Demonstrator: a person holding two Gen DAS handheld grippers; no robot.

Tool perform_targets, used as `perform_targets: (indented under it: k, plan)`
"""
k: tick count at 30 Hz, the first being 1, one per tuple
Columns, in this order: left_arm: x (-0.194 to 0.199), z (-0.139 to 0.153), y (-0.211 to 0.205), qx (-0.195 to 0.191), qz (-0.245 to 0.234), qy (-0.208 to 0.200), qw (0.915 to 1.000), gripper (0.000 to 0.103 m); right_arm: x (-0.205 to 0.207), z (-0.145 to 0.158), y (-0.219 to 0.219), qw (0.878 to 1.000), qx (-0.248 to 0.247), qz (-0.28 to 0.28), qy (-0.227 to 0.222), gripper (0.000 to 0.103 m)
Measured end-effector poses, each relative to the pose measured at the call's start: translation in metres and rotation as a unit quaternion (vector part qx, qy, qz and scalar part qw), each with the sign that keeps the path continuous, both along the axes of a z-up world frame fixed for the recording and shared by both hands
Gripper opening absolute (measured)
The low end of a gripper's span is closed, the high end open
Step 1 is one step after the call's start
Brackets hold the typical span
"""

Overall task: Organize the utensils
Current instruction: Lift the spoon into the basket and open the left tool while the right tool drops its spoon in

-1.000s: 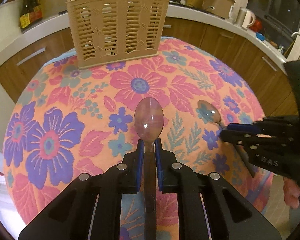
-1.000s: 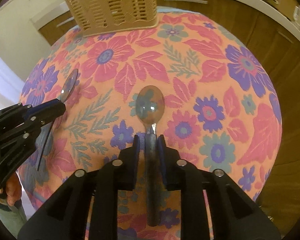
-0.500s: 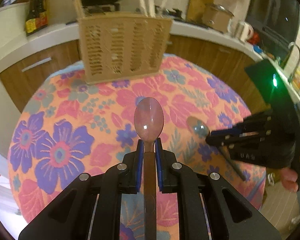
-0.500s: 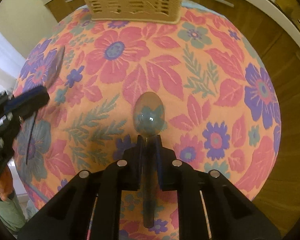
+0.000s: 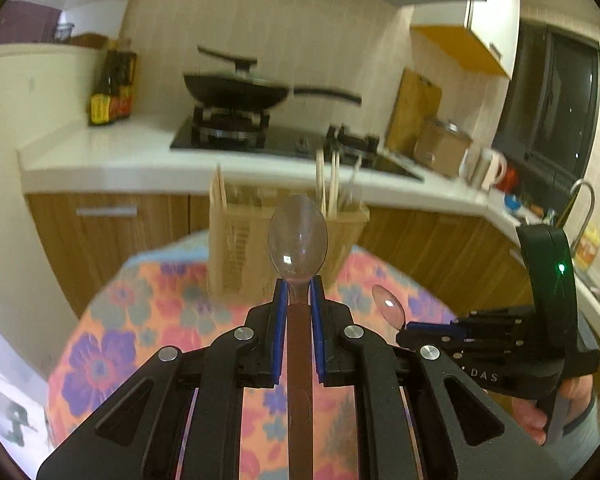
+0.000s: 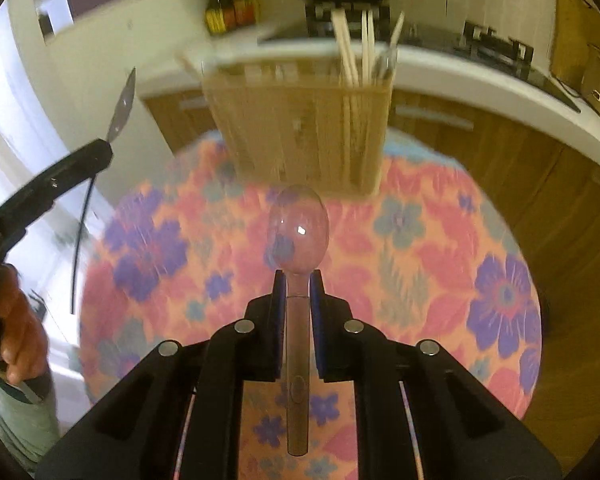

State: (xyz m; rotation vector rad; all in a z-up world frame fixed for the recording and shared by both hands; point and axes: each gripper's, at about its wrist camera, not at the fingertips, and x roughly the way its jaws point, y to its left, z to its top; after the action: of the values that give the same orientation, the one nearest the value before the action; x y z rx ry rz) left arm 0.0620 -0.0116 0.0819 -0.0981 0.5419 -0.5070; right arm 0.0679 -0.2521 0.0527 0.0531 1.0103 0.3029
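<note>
Each tool clenches a spoon by the neck: the left tool (image 5: 299, 294) holds one spoon (image 5: 298, 240), the right tool (image 6: 299, 286) another spoon (image 6: 299, 228), both above the flowered table (image 6: 440, 248), facing the beige utensil holder (image 6: 300, 132).

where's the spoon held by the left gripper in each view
Left wrist view: the spoon stands at centre, bowl up, its neck clamped in the left gripper.
Right wrist view: the same spoon shows edge-on at upper left, sticking up out of the left gripper.
Shared landmark: the beige utensil basket at the far edge of the floral table, chopsticks standing in it.
</note>
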Motion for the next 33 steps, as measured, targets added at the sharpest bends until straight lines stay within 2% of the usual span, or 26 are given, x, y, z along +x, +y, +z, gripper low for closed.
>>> perform_targets:
  k: [8,16,24,29,33]
  plan:
    - [0.032,0.055,-0.022,-0.024,0.011,-0.068,0.9973,0.01,0.034,0.057,-0.013,0.995,0.029,-0.011,-0.09,0.009]
    - [0.084,0.08,-0.052,-0.057,0.017,-0.097,0.9935,0.01,0.086,0.089,-0.026,0.985,0.052,-0.034,-0.16,0.009]
    - [0.132,0.065,-0.069,-0.073,0.029,-0.101,0.9918,0.01,0.136,0.089,-0.043,0.972,0.106,-0.064,-0.197,0.009]
    - [0.155,0.049,-0.068,-0.091,0.041,-0.099,0.99,0.01,0.149,0.086,-0.043,0.958,0.103,-0.084,-0.253,0.009]
    - [0.165,0.036,-0.071,-0.095,0.047,-0.098,0.9895,0.01,0.155,0.075,-0.039,0.952,0.093,-0.092,-0.276,0.009]
